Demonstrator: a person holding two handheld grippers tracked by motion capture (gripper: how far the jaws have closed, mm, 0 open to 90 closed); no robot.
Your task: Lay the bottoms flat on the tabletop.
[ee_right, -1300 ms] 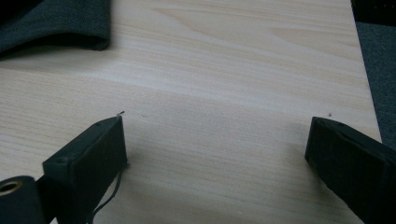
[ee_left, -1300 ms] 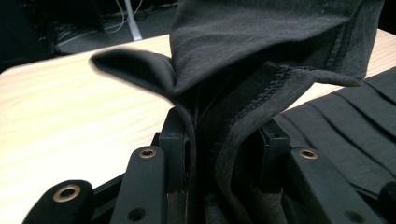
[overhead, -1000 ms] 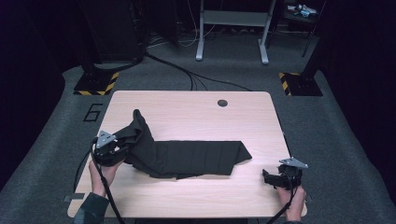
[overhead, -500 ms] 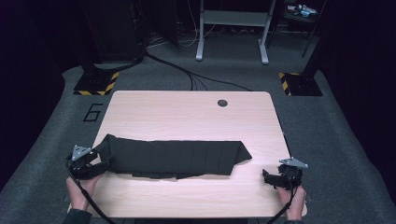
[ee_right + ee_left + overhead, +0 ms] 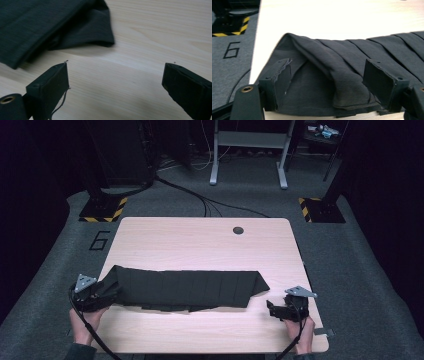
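On the near half of the desk (image 5: 200, 240) a black cloth (image 5: 185, 289) lies as a long folded band, and its long axis runs from the left edge toward the right side, parallel to the person's edge. The left gripper (image 5: 329, 87) is at the left end of this band. Its fingers (image 5: 382, 85) stand wide apart, and the folded end of the cloth lies between them and under them, with a raised fold in the middle; they are not pressing on it, so the cloth is free. The right gripper (image 5: 115, 90) is near the right front corner of the desk, with its fingers (image 5: 50, 85) also wide and only bare wood between them. From there the cloth's right corner (image 5: 100, 32) lies ahead and to the left, near but clearly apart. In the high view the left gripper (image 5: 92, 292) touches the cloth's end, while the right gripper (image 5: 287, 309) sits just beyond its pointed right end. I judge the left hand is the nearer one; it needs only to close, while the right must first move forward to the corner.
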